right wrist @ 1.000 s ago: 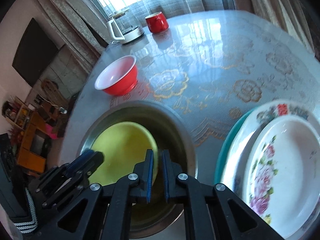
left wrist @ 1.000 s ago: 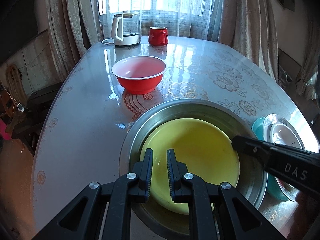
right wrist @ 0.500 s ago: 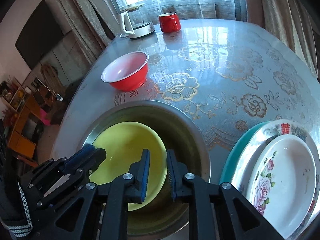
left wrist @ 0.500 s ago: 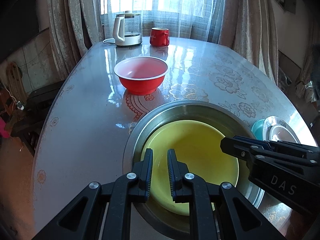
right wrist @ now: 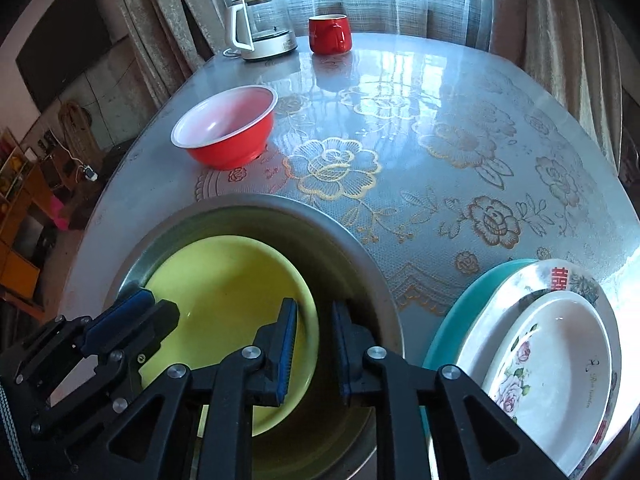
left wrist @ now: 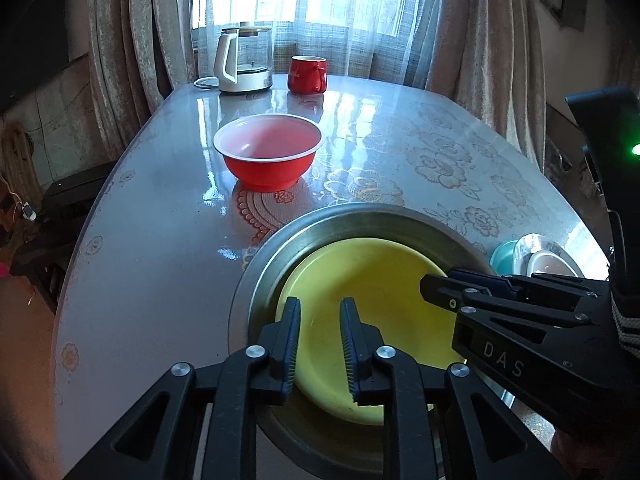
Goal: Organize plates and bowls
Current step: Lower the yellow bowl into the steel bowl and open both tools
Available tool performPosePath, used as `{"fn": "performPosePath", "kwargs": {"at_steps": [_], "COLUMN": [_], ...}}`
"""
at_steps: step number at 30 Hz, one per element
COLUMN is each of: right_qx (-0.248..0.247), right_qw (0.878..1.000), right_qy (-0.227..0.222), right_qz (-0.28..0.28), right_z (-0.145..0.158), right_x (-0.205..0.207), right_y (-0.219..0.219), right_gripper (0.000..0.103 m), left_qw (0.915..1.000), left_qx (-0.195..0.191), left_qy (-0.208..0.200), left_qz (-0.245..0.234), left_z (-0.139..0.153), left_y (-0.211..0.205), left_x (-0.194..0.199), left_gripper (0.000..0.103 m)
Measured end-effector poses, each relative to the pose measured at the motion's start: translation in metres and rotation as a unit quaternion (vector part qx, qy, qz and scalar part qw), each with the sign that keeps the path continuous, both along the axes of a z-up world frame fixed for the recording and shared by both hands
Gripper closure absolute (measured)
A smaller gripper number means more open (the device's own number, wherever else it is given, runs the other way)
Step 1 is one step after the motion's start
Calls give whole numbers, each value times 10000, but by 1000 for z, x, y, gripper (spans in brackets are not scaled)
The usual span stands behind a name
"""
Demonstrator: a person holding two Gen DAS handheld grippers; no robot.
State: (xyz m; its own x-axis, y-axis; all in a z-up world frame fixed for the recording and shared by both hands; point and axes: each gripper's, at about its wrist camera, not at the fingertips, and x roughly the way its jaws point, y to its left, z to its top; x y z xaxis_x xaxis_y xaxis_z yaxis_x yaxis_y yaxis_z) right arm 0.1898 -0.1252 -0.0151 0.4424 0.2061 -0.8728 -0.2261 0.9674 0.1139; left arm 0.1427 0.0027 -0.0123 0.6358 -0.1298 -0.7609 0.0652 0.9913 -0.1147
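Three bowls (left wrist: 372,280) (left wrist: 269,152) (right wrist: 280,216), three stacked plates (right wrist: 552,352) – one mug (right wrist: 330,34), one kettle (left wrist: 244,60)

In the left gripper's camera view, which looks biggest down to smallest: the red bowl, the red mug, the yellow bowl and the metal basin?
1. metal basin
2. yellow bowl, nested inside the basin
3. red bowl
4. red mug

The mug stands farthest from the camera, which shrinks it further.
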Motion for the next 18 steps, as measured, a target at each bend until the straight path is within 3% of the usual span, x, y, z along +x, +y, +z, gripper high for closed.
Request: {"fn": "performPosePath", "kwargs": {"at_steps": [7, 12, 18], "right_qx": [442, 708, 1085], "right_qw": [9989, 9973, 9927], "right_qy": [59, -135, -429], "right_qz": [-113, -154, -315], "right_z": [8, 24, 42], "right_x": [-6, -12, -14], "right_y": [-14, -20, -31], "right_gripper": [78, 75, 73], "left_qw": [9999, 9998, 9996], "left_qx": [-126, -105, -32], "left_qy": [-91, -160, -291], "left_qz": [5, -30, 12], "left_z": [9, 14, 24], "left_y": [4, 2, 5], "left_x": [0, -2, -4], "left_gripper": [67, 62, 46]}}
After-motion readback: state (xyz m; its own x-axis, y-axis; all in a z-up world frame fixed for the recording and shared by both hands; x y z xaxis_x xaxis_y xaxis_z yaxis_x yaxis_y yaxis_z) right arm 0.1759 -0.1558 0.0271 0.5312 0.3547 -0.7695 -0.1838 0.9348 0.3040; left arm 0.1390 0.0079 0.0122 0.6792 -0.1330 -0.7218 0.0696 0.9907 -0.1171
